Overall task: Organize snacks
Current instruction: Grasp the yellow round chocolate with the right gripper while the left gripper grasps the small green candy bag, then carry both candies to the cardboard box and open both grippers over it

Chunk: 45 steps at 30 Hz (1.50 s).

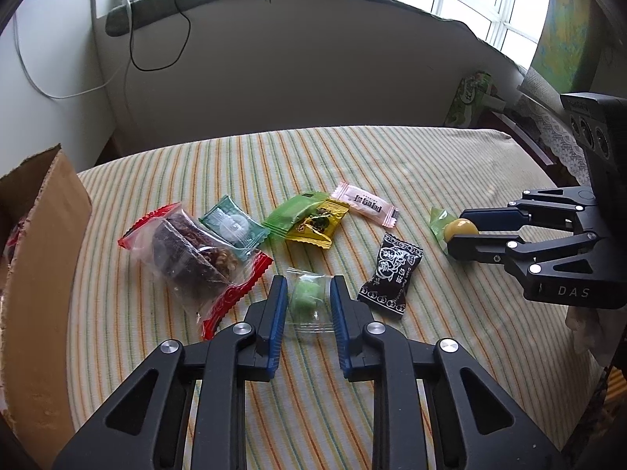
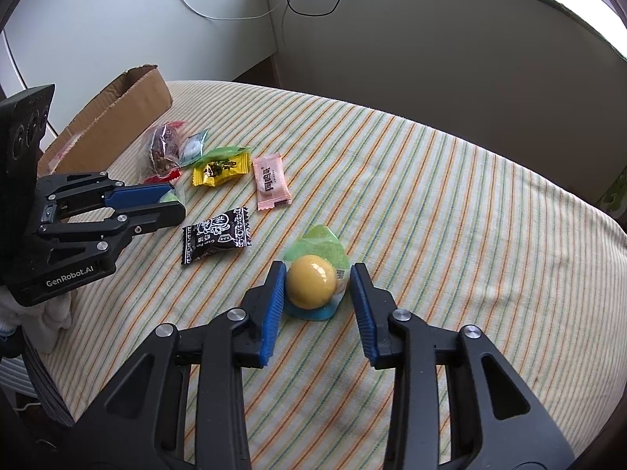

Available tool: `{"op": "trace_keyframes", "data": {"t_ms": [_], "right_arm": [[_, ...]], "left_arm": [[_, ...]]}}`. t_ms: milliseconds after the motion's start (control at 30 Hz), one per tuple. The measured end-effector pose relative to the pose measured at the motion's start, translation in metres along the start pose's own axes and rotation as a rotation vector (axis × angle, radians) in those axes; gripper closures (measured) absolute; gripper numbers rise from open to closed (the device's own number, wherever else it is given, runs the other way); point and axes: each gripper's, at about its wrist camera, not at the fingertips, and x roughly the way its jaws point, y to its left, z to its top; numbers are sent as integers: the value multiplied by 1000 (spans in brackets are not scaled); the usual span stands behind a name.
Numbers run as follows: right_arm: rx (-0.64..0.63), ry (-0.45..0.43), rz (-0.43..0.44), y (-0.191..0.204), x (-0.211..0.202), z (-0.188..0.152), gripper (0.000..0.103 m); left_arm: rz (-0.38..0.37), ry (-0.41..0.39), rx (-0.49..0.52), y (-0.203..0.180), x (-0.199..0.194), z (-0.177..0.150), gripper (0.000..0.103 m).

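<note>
The left gripper [image 1: 305, 297] has its jaws open around a pale green candy in a clear wrapper [image 1: 307, 300], lying on the striped cloth of the counter [image 1: 450, 164]. The right gripper [image 2: 318, 288] is likewise open, astride a round yellow candy in a green and blue wrapper [image 2: 311, 286]; its left pad looks to touch the ball, the right stands apart. Just beside the left jaws lie a red-edged clear pack of dark nut cake [image 1: 192, 262] and a black printed candy packet [image 1: 392, 274]. Beyond sit a teal packet [image 1: 233, 227], a green packet [image 1: 290, 213] under a yellow packet [image 1: 319, 225], and a pink packet [image 1: 366, 203]. A brown cardboard box [image 1: 43, 243] stands at the left edge.
</note>
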Motion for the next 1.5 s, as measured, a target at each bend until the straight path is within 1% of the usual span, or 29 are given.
{"op": "trace_keyframes", "data": {"t_ms": [233,433,733,967,1133,1500], "right_arm": [[26,-17,11,-3,-9,-4,69],[31,-35,1,-2,-22,-7,70],[20,-75,-6,12,-46,-1,70],[-13,-109,6,39,-60,15,70],[-40,-135,28,64,-67,30,70],[-96,-158,96,125,-57,71,70]], "left_arm": [[-12,-1,3,-2,-5,-2,82],[-16,-15,-2,-5,-16,-4,82],[-20,-67,-17,1,-49,-5,82],[-3,-113,-44,16,-82,-10,82],[19,-141,-77,36,-106,-18,82],[87,-177,-167,88,-146,-49,82]]}}
